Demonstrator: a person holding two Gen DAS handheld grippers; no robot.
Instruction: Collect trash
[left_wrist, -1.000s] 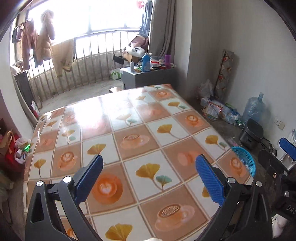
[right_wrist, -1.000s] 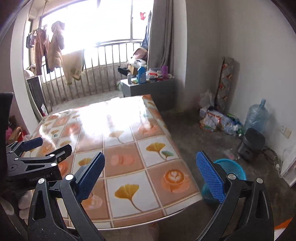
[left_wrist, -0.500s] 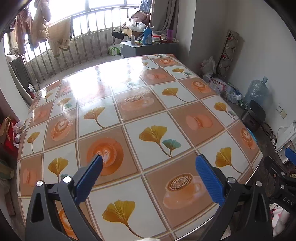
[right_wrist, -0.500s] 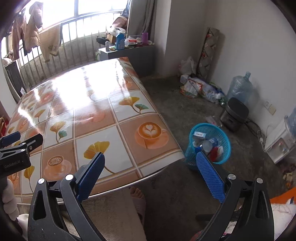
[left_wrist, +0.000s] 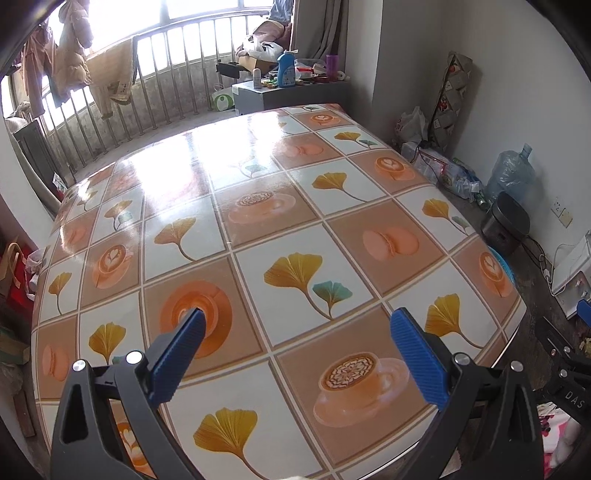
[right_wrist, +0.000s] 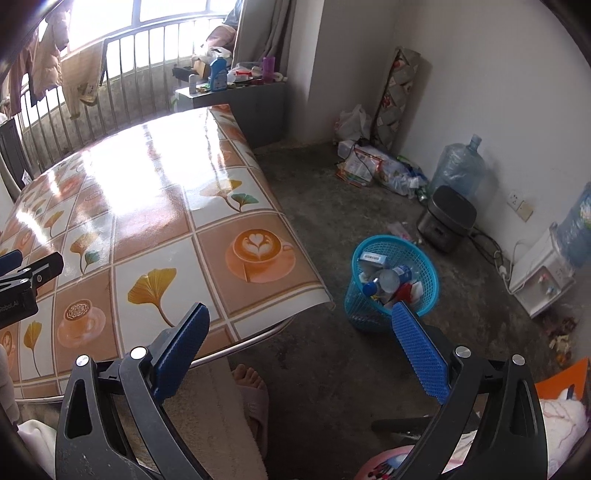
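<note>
both cameras now look down more steeply than they did 1 second ago, so more of the tabletop and floor shows. the left gripper with black arms and blue ribbed pads (left_wrist: 295, 321) hangs over the near part of the table, jaws spread wide with nothing between them. the right gripper of the same make (right_wrist: 301, 317) sits off the table's near corner, also wide and empty, and it now looks past the table edge onto the round blue plastic mesh basket (right_wrist: 428, 269) on the floor, which was mostly hidden behind the pad before. the basket stands just beside that corner and already holds a bottle, a carton and wrappers. with no loose item on the table and both tools empty, i judge the table's share of the collecting to be finished or nearly so.

the table wears a glossy vinyl cloth printed with ginkgo leaves and coffee cups (left_wrist: 295, 221), and glare from the window washes out its far half. a bare foot in a slipper (right_wrist: 251, 384) shows under the near edge. beyond the basket a dark squat appliance (right_wrist: 447, 218) stands near the wall, then a large clear water jug (right_wrist: 458, 170) and a heap of bags and packets (right_wrist: 376, 168). farther than the table, a grey cabinet crowded with bottles (left_wrist: 291, 92) stands before the barred window.
</note>
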